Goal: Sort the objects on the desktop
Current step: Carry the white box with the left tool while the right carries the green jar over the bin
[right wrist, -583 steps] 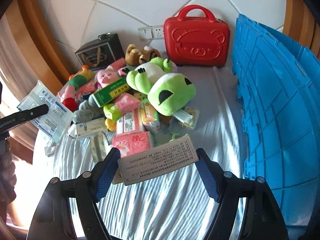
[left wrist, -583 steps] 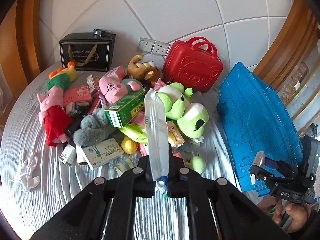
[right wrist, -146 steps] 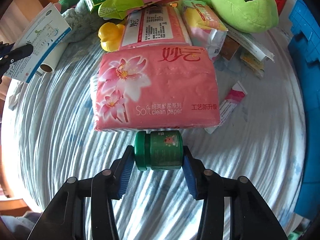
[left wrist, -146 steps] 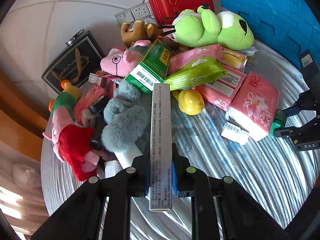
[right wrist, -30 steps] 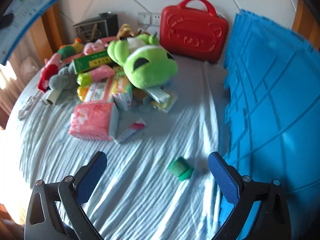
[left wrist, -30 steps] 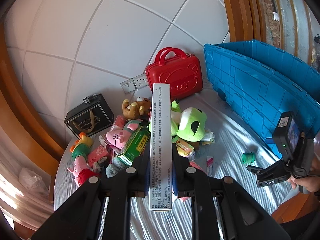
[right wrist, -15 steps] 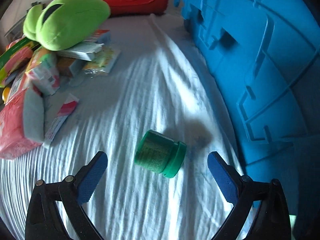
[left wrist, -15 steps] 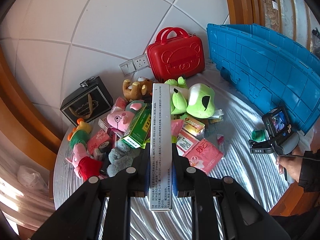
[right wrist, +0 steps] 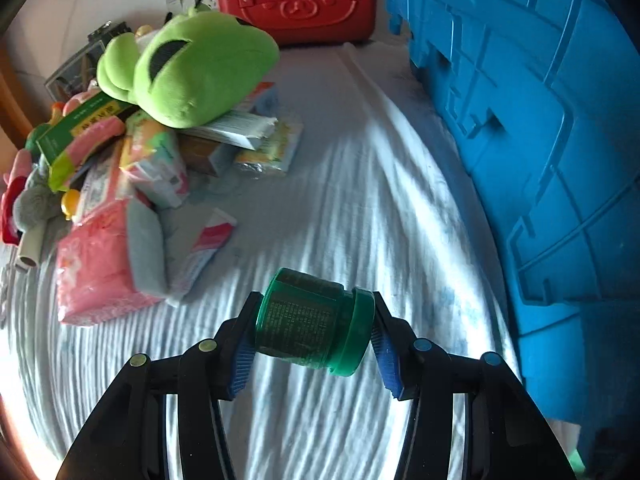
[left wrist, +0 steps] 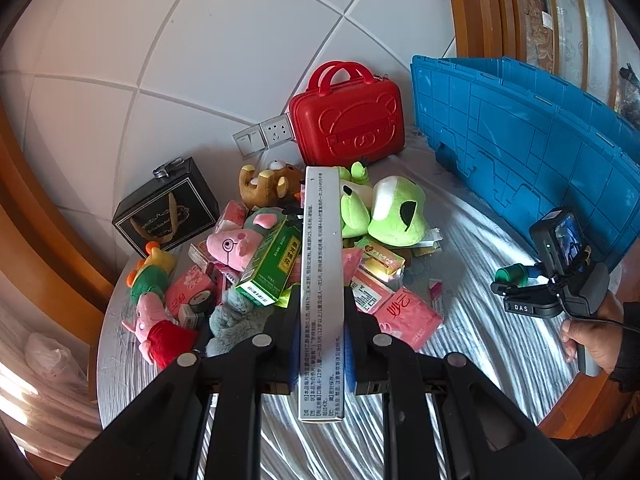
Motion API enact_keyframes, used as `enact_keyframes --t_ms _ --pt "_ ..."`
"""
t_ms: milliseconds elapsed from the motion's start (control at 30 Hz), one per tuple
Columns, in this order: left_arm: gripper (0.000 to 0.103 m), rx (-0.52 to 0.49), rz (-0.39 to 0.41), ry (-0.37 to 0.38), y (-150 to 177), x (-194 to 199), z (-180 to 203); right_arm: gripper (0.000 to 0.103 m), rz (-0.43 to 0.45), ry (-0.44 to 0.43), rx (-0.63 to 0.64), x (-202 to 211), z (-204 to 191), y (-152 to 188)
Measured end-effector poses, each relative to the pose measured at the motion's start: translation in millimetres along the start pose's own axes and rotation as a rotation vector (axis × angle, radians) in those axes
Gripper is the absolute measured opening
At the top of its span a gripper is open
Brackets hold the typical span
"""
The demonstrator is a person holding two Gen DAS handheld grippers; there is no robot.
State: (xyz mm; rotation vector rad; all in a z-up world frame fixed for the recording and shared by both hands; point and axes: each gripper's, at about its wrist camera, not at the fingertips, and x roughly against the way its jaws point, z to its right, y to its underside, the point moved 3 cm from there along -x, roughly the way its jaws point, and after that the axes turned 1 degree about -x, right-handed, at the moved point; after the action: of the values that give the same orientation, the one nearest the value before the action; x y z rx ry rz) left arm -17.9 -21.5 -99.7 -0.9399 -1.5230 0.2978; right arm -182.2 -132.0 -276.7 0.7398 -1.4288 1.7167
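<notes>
Between the blue pads of the right claw (right wrist: 314,330), whose jaws are closing, a green jar (right wrist: 312,320) lies on its side, base against one pad and lid against the other. The jar is tilted across the pads, so it could pivot or squirt out as the squeeze finishes and roll over the rumpled counter (right wrist: 360,184) toward the blue crate (right wrist: 540,140) at 3 o'clock. A second ago the jaws stood wide and high above the jar. The left claw (left wrist: 322,342) pinches a long white box (left wrist: 322,280) upright, as before; held only low down, it could lever loose. Beyond, at 10 o'clock, the pile with the green frog toy (right wrist: 192,68) waits unsorted.
</notes>
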Motion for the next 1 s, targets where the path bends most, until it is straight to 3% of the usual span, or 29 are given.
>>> enact_keyframes --t_ms 200,433,1000 --pt "0.016 0.019 0.047 0.001 -11 13 8 0.051 0.054 -0.058 0.054 72 -36 -9" --pt "0.016 0.032 0.099 -0.006 -29 33 23 0.051 0.159 -0.118 0.121 158 -49 -31" --pt "0.016 -0.019 0.184 0.001 -93 60 104 0.051 0.312 -0.185 0.118 280 15 -58"
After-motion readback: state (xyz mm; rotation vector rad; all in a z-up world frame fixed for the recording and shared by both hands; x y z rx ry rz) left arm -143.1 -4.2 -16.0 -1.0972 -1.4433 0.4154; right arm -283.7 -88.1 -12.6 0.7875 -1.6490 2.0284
